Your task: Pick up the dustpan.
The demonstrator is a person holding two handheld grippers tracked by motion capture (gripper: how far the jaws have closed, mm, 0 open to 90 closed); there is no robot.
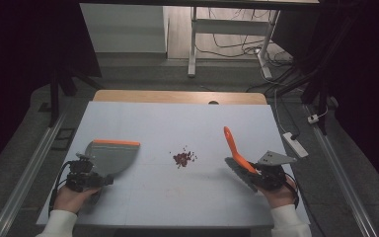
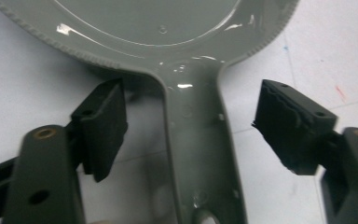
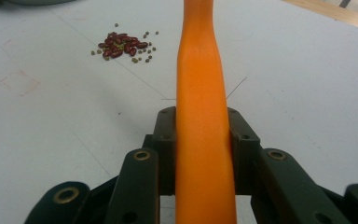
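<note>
The left gripper (image 2: 191, 133) has its jaws spread around the dustpan (image 1: 112, 155) handle, not yet pinching. If they close off-centre, the pan could skid. The right gripper (image 3: 204, 144) clamps the brush (image 1: 234, 145); a careless sweep could scatter the beans (image 1: 183, 158).

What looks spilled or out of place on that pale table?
A small heap of dark red beans with a few greenish grains lies loose on the bare pale table, between the grey plastic dustpan with an orange lip and the orange-handled brush. It looks spilled, in no container.
</note>
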